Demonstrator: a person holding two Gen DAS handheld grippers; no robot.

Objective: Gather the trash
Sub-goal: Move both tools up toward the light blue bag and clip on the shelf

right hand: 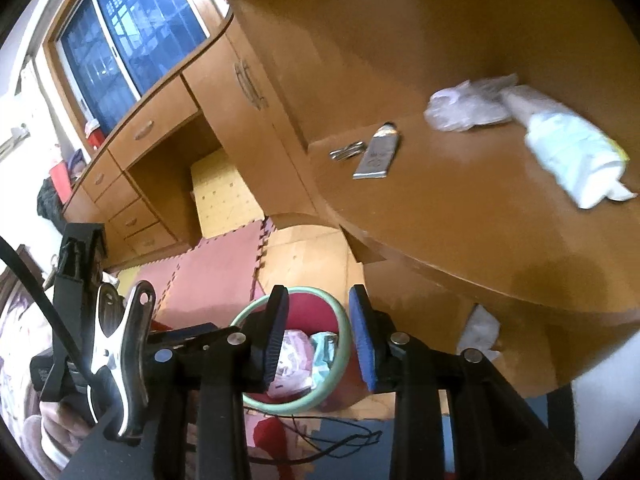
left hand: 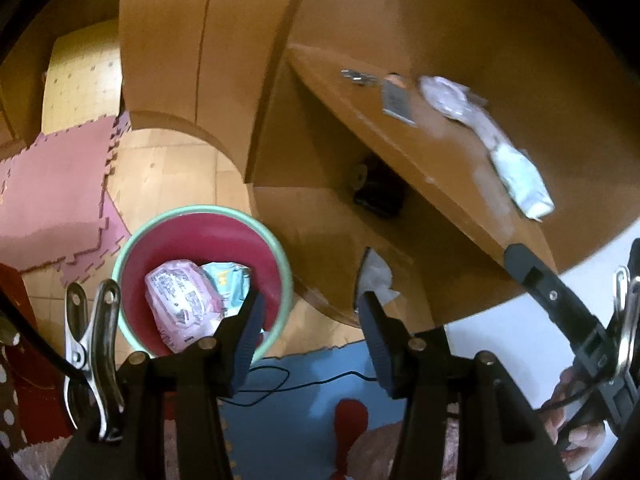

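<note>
Left tool point(left hand: 310, 322): jaws apart, nothing between the pads. It hangs above the floor at the bottom centre of the left wrist view. Right tool point(right hand: 318, 334): jaws apart by a narrower gap, nothing gripped.

The bin point(left hand: 128, 248), red inside with a pale green rim, stands on the floor at lower left. It contains a pink packet point(left hand: 184, 300) and a light blue wrapper point(left hand: 228, 280).

A white scrap point(left hand: 378, 274) shows below the worktop point(left hand: 420, 160) edge.

On the worktop, toward the upper right: a white packet point(right hand: 572, 156), a crumpled clear bag point(right hand: 464, 110), a flattened tube point(right hand: 376, 154) and a small metal item point(right hand: 347, 150), blurred.
</note>
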